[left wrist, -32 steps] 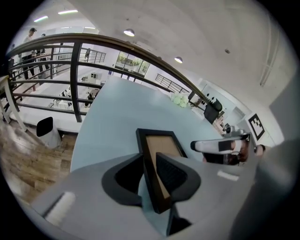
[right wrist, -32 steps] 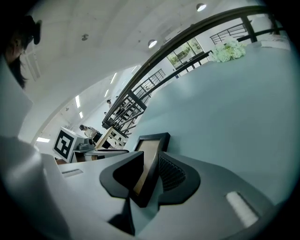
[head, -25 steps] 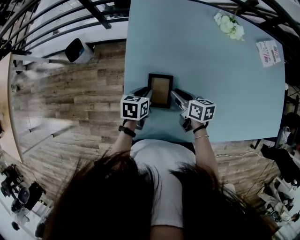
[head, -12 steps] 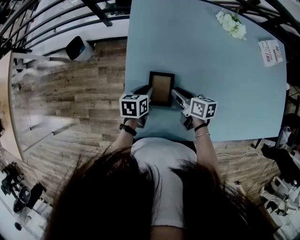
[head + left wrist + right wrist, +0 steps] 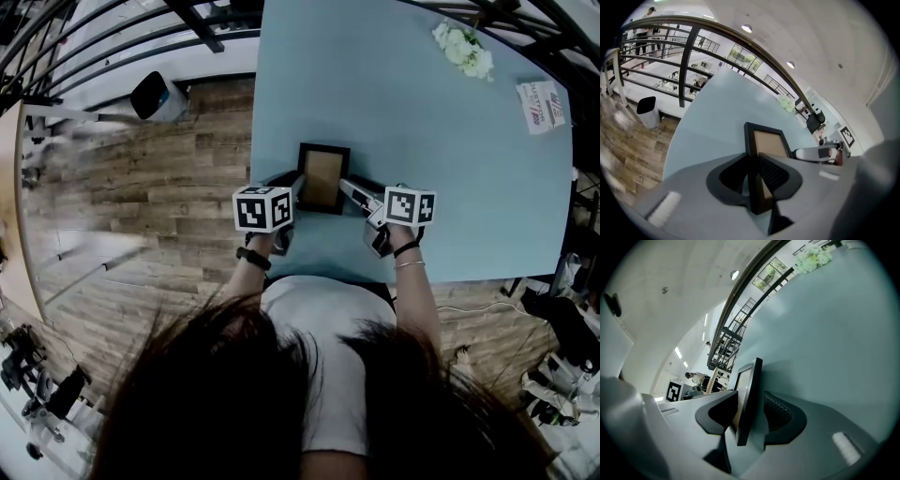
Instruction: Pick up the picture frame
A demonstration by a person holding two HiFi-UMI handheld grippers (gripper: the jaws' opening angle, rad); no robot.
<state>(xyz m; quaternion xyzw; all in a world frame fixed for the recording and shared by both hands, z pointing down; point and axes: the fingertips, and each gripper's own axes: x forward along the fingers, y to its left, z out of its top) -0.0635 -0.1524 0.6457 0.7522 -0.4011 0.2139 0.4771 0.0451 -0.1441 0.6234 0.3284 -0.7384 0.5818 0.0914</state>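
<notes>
A small black picture frame (image 5: pixel 323 178) with a tan panel is at the near part of the light blue table (image 5: pixel 422 122). My left gripper (image 5: pixel 298 185) is at its left edge. In the left gripper view the jaws are shut on that edge of the frame (image 5: pixel 768 143). My right gripper (image 5: pixel 349 187) is at the frame's right edge. Its jaws have just been opening, and in the right gripper view the frame (image 5: pixel 750 390) stands between them with a gap beside the ribbed pad (image 5: pixel 778 411). Whether the frame rests on the table I cannot tell.
White flowers (image 5: pixel 459 47) and a printed card (image 5: pixel 539 103) lie at the table's far right. Left of the table is wooden floor with a white bin (image 5: pixel 155 98) and a black railing (image 5: pixel 141 42). The table's near edge runs just below both grippers.
Both marker cubes have tipped a little and shifted slightly up in the head view, the left one also leftward. The picture frame has stayed where it was.
</notes>
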